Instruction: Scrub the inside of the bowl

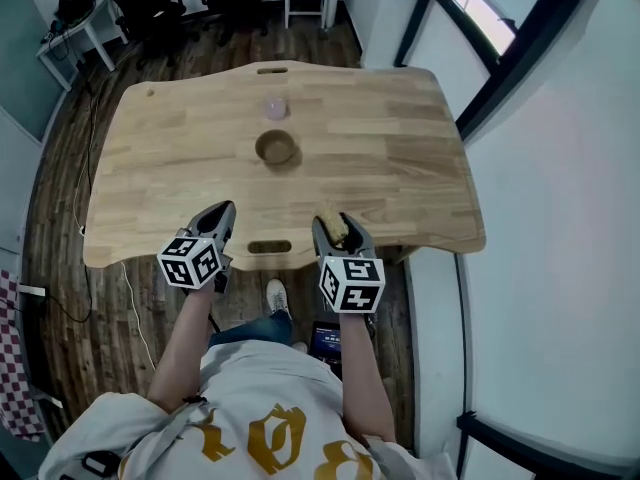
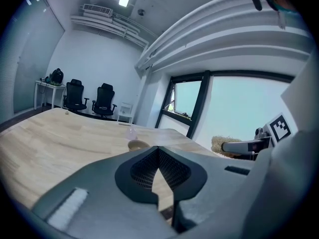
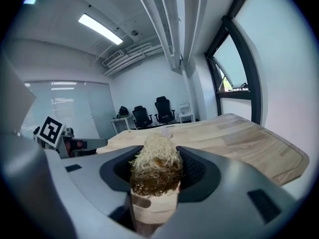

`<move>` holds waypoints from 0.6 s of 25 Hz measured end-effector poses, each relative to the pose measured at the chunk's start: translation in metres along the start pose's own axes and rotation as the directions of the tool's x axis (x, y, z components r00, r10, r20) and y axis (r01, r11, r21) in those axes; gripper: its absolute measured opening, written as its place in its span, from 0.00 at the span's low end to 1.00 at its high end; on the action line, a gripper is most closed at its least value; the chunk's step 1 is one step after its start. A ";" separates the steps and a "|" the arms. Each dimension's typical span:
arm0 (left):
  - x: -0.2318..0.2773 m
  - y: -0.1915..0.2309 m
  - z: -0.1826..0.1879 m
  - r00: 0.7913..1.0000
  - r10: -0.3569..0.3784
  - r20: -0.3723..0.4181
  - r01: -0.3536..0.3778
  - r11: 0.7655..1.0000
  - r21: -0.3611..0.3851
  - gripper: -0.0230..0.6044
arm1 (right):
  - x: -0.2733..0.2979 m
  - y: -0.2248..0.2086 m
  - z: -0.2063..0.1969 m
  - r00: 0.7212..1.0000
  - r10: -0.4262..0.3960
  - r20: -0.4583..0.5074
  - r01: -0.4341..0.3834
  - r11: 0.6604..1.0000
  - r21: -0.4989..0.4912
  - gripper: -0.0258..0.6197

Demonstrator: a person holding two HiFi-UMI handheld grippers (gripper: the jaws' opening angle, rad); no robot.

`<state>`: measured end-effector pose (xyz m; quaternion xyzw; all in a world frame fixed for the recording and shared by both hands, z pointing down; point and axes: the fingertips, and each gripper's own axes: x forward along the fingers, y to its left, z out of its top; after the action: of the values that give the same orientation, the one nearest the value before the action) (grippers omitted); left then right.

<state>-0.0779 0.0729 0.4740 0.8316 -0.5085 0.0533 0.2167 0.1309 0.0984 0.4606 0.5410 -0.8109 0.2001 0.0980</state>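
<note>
The scrubbing itself is not yet under way; the moment is judged to be the approach, with the tool in hand and the bowl untouched.

The bowl [image 1: 275, 148] is seen upright near the middle of the bench [image 1: 400, 168], well apart from both grippers, which are held over the near edge. Just beyond it a small clear cup [image 1: 275, 108] is set (what it holds, if anything, cannot be made out).

The right gripper [image 1: 334, 224] is clamped on a scrubber [image 3: 155, 158]: a short wooden stub is pinched between the jaws, and a tuft of pale, straw-like fibres, darker at its base, is pushed out past the tips towards the bench. The left gripper [image 1: 222, 216] is closed with nothing in it; in the left gripper view its ribbed pads are seen meeting at the tips, and only bare bench and the distant bowl [image 2: 138, 145] show past them.

For the next move, the scrubber is expected to be carried forward over the bench and lowered, fibres first, into the bowl's mouth until the inner wall is met. The bowl looks light and is not held by anything, so it is likely to slide or tip under a sideways stroke. The left gripper would probably have to be opened and set on the rim, or pressed against the outer wall, before any pressure is applied. Care is also called for near the cup, which stands close behind the bowl.
</note>
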 end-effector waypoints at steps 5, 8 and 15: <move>0.055 0.033 0.032 1.000 -0.007 -0.014 0.007 1.000 0.007 0.04 | 0.057 -0.013 0.026 1.000 -0.013 -0.023 0.013 1.000 -0.026 0.34; 0.084 0.055 0.039 0.999 -0.012 -0.035 0.012 1.000 -0.002 0.04 | 0.091 -0.018 0.031 0.998 -0.024 -0.055 0.023 0.999 -0.031 0.34; 0.136 0.090 0.045 0.997 -0.045 -0.065 0.043 0.999 -0.029 0.04 | 0.140 -0.024 0.038 0.995 -0.055 -0.080 0.051 0.998 -0.042 0.34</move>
<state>-0.0972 -0.0926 0.5034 0.8375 -0.4833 0.0686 0.2456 0.0995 -0.0434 0.4837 0.5517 -0.7954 0.2031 0.1471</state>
